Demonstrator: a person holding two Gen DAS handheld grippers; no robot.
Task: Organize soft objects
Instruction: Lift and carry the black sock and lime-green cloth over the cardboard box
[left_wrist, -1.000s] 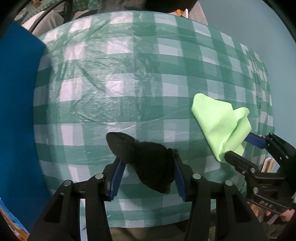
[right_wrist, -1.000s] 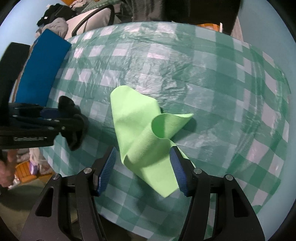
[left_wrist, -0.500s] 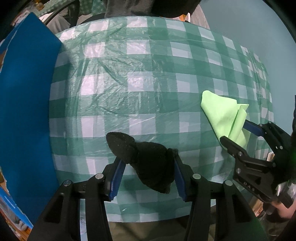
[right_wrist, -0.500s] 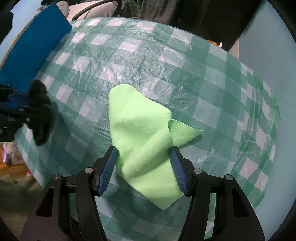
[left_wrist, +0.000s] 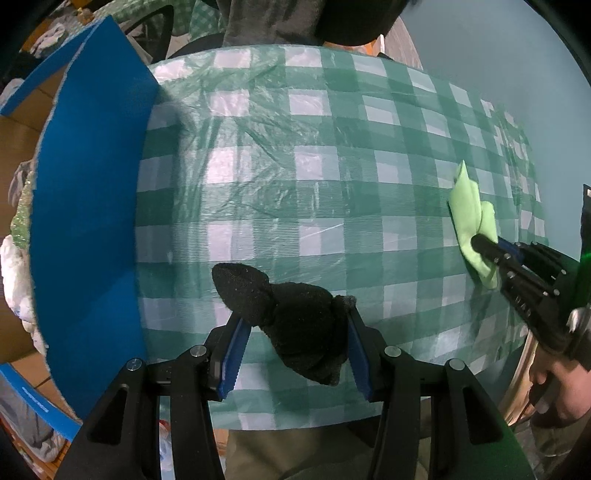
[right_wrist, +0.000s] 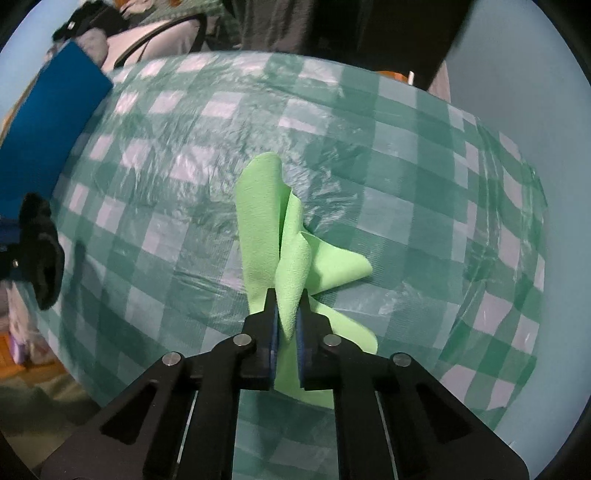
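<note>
A black fleecy sock (left_wrist: 295, 321) hangs between the blue pads of my left gripper (left_wrist: 293, 332), which is shut on it above the near edge of the green checked table (left_wrist: 295, 166). The same black sock (right_wrist: 40, 254) shows at the far left of the right wrist view. My right gripper (right_wrist: 287, 317) is shut on a bunched fold of the lime green cloth (right_wrist: 266, 221), whose lower part still lies on the tablecloth. In the left wrist view this lime green cloth (left_wrist: 471, 221) sits at the right with the right gripper (left_wrist: 491, 251) pinching it.
A blue box flap (left_wrist: 85, 229) stands along the table's left side, with white and glittery soft things (left_wrist: 14, 236) behind it. A person's hand (left_wrist: 557, 391) holds the right gripper. A chair and clutter (right_wrist: 155, 33) lie beyond the table's far edge.
The right gripper's jaws closed onto the green cloth and bunched it upward. The left gripper carried the black sock up and toward the blue box, which now fills more of its view.
</note>
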